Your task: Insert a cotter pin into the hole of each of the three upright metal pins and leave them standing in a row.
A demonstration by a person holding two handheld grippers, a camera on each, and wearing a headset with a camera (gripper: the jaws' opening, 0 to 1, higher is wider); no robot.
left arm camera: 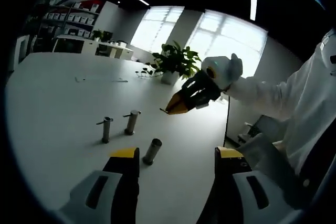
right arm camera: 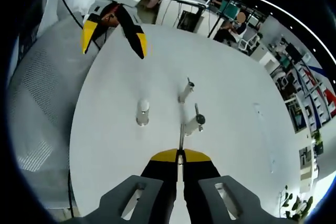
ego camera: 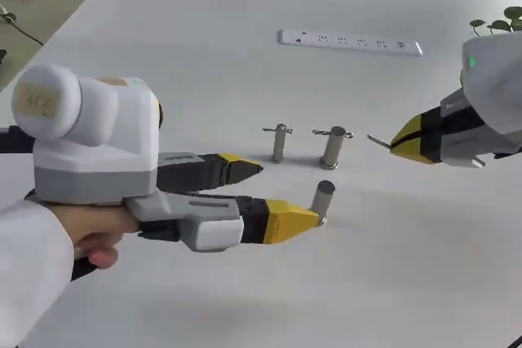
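White table [ego camera: 204,63], silver-grey metal pins [ego camera: 325,196], left tool [ego camera: 283,193], right tool [ego camera: 395,146] — yellow-tipped black

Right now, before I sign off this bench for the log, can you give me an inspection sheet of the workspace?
Surface: white table, no spills seen.
Job's things: far-left pin and far-right pin upright, each cottered; near pin upright, no cotter through it; loose cotter pin in the right gripper.
Clutter: power strip at the far side.
Grippers: left gripper open beside the near pin; right gripper shut on the loose cotter pin.
Cables: dark cable on the floor off the table's left edge.
Surroundings: potted plant, windows.
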